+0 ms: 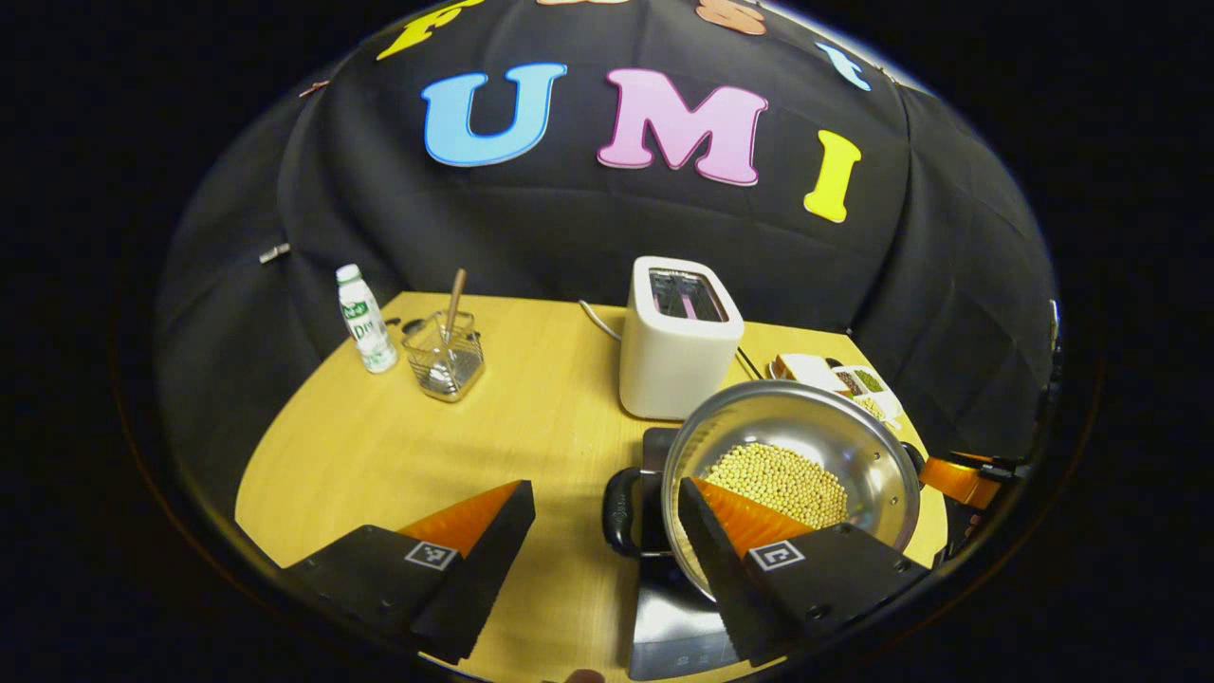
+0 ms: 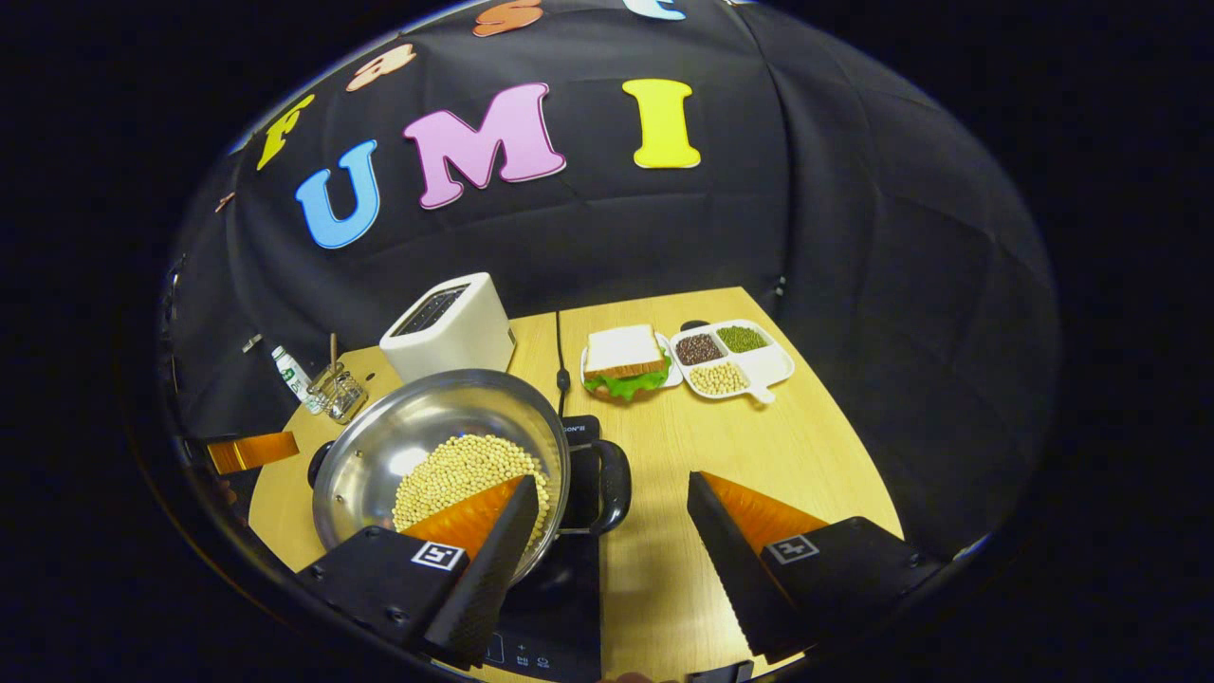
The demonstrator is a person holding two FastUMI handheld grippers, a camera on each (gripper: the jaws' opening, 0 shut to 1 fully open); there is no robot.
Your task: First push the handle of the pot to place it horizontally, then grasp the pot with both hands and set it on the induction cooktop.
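Note:
A steel pot [image 1: 806, 417] holding pale beans sits on the black induction cooktop [image 1: 678, 626]. Its black side handle [image 1: 618, 512] lies level between the fingers of my left gripper [image 1: 605, 487], which is open and not pressing on it. In the right gripper view the same pot [image 2: 417, 427] stands on the cooktop [image 2: 560, 617], and its other handle [image 2: 615, 489] lies in the gap of my open right gripper [image 2: 612, 482]. Each gripper's inner finger overlaps the pot's rim. The far side of the pot shows the other gripper [image 1: 958, 479] [image 2: 251, 451].
A white toaster [image 1: 678, 337] stands just behind the pot. A bottle [image 1: 365, 332] and a wire basket [image 1: 444, 359] with a utensil are at the back left. A sandwich plate [image 2: 624, 360] and a divided dish [image 2: 730, 359] lie at the back right.

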